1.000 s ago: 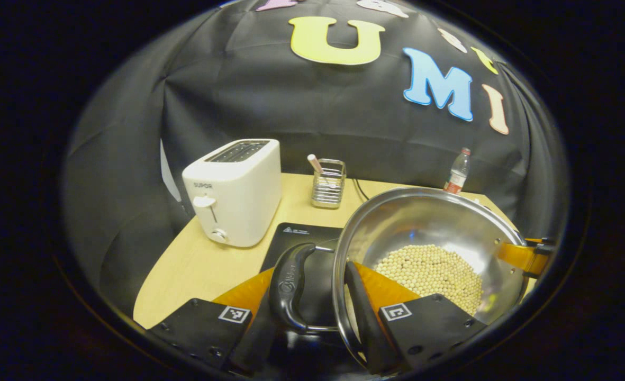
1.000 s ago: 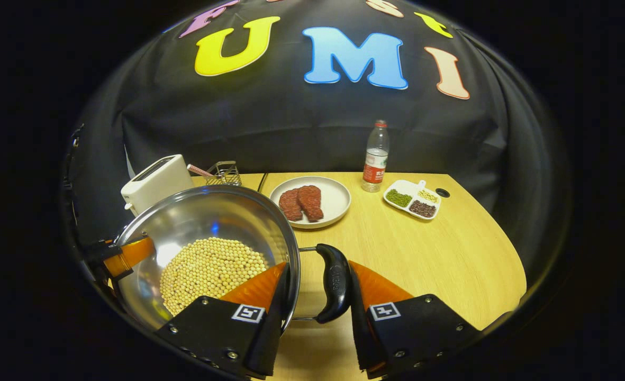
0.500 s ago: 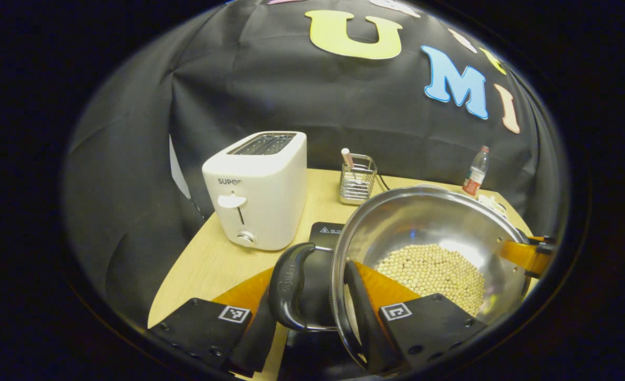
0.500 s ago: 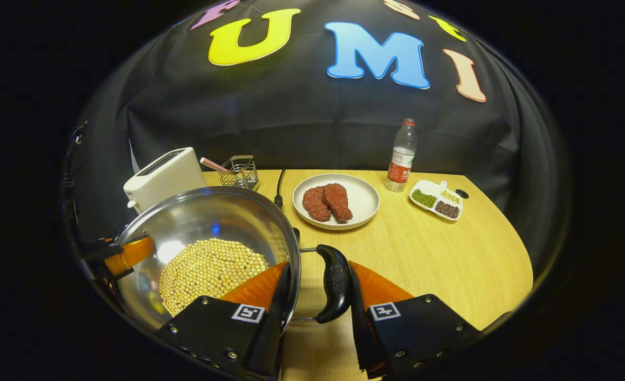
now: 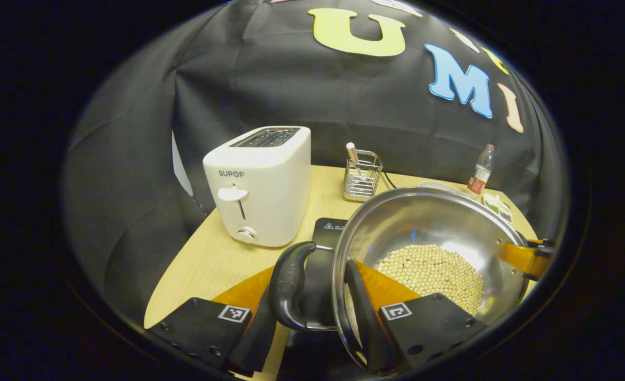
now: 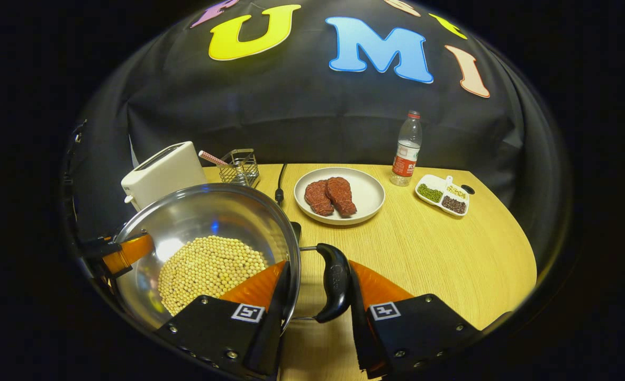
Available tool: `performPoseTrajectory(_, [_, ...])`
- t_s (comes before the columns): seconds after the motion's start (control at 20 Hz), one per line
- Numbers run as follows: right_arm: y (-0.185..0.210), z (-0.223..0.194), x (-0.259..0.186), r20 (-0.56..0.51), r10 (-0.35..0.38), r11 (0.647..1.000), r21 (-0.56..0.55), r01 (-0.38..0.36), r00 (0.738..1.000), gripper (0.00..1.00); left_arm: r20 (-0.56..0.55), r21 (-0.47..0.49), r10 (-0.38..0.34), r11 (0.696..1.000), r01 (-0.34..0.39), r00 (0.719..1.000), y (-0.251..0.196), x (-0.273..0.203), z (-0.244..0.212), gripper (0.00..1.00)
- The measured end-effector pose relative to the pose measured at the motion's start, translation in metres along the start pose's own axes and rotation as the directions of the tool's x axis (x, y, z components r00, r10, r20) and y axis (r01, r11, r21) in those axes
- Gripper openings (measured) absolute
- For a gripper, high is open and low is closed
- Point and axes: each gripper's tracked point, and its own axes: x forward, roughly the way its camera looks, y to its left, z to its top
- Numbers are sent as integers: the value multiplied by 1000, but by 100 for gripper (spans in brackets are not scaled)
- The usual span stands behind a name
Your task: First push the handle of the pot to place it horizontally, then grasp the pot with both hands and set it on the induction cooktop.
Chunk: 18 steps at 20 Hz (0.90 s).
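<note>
The carry step was in hand: the pot (image 5: 434,238), holding pale beans, hung over the induction cooktop (image 5: 325,233) near the table's (image 6: 450,264) left edge. The left gripper (image 5: 312,312) clamped one loop handle (image 5: 288,286) against the rim; the right gripper (image 6: 315,312) clamped the other handle (image 6: 335,283) likewise. Whether the base already touched the cooktop was unclear. Next, a level lowering was needed, clear of the toaster (image 5: 262,185) just beside; open table lay to the right.
</note>
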Motion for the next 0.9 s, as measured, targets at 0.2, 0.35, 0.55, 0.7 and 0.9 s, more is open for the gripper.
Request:
performPoseTrajectory(0.2, [1, 0, -1, 15, 4, 1000, -19, -4, 1000, 63, 10, 4, 6, 1000, -6, 1000, -1, 1, -1, 77])
performPoseTrajectory(0.35, [9, 6, -9, 49, 24, 999, -38, -23, 999, 75, 58, 36, 35, 999, -37, 998, 0, -5, 10, 83])
performPoseTrajectory(0.55, [-5, 26, -35, 121, 35, 998, -64, -27, 992, 98, 179, 86, 61, 993, -78, 982, -10, -37, 51, 99])
performPoseTrajectory(0.7, [-31, 41, -62, 182, 43, 998, -59, -33, 982, 98, 314, 97, 39, 993, -74, 949, -39, -83, 90, 98])
performPoseTrajectory(0.9, [-92, 72, -116, 302, 10, 1000, -10, -7, 953, 98, 419, 100, -3, 994, -43, 908, -89, -144, 121, 99])
